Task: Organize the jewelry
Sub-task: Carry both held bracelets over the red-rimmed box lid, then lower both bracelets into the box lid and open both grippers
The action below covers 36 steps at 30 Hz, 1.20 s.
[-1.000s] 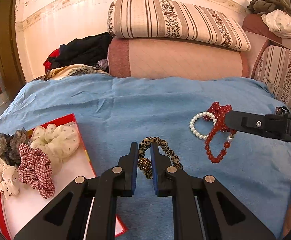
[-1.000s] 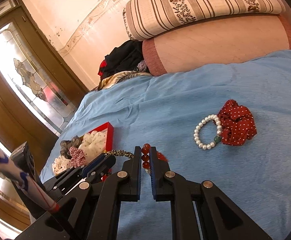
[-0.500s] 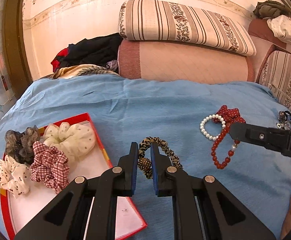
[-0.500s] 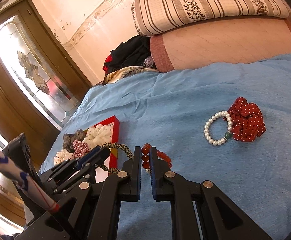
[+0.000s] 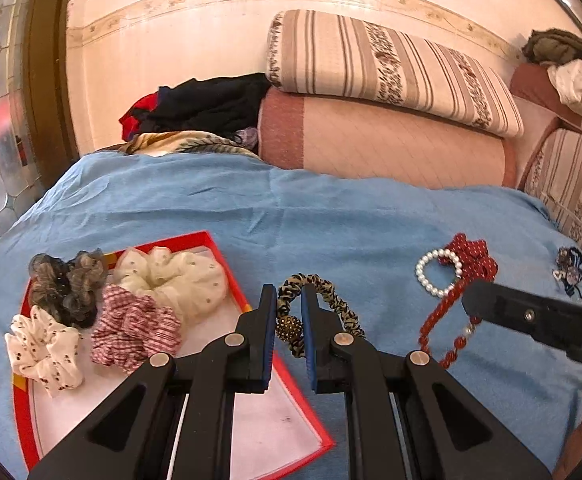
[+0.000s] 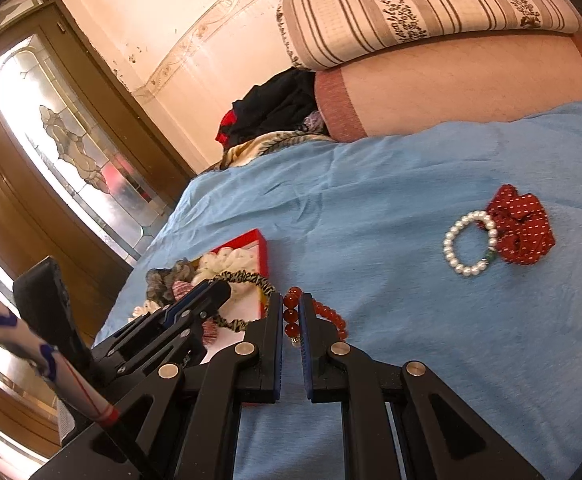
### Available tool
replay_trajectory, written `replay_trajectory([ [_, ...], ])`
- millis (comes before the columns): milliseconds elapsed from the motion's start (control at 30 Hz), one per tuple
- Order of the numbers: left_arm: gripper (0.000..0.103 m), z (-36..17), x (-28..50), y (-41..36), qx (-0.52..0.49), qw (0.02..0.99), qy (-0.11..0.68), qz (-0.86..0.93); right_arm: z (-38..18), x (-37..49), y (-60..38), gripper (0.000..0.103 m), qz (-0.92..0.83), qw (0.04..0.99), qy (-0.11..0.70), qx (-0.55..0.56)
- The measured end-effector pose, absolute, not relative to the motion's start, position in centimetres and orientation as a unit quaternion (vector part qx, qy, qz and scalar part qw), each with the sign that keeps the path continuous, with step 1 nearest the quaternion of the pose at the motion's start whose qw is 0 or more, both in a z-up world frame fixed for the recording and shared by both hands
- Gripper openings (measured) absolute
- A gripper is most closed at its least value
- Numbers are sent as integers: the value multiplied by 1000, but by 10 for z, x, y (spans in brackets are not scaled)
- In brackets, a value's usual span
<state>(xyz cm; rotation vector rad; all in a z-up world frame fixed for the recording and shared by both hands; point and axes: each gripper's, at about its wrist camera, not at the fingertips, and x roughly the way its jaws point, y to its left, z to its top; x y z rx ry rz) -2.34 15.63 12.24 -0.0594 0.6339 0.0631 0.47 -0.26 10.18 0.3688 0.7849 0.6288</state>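
Observation:
My left gripper (image 5: 289,300) is shut on a leopard-print hair tie (image 5: 331,300) with a gold bead, held just above the right edge of the red box (image 5: 219,248). Several scrunchies (image 5: 131,300) lie in that box. Over the blue blanket (image 6: 411,340), my right gripper (image 6: 291,312) is shut on a red bead bracelet (image 6: 291,314), which dangles from its tips (image 5: 447,312) in the left wrist view. A pearl bracelet (image 6: 467,244) and a red dotted scrunchie (image 6: 523,232) lie on the blanket to the right.
A pink bolster (image 5: 391,140) and striped pillows (image 5: 391,68) line the far side of the bed. Dark clothes (image 5: 203,108) are heaped at the back left. A small tangle of dark hair ties (image 5: 575,272) lies at the right edge. A glazed wooden door (image 6: 51,140) stands at left.
Both grippers have travelled left toward the red box, each carrying its item; the box and scrunchies now sit nearer the left gripper's fingers, and the pearl bracelet has shifted right.

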Motion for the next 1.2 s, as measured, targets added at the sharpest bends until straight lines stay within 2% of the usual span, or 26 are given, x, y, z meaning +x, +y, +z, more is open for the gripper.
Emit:
replay_trajectory([
  [533, 12, 135, -45, 236, -69, 946, 305, 80, 121, -3, 77, 9, 345, 843, 382, 157],
  [1200, 12, 113, -48, 302, -116, 915, 356, 153, 86, 6, 160, 9, 373, 811, 431, 130],
])
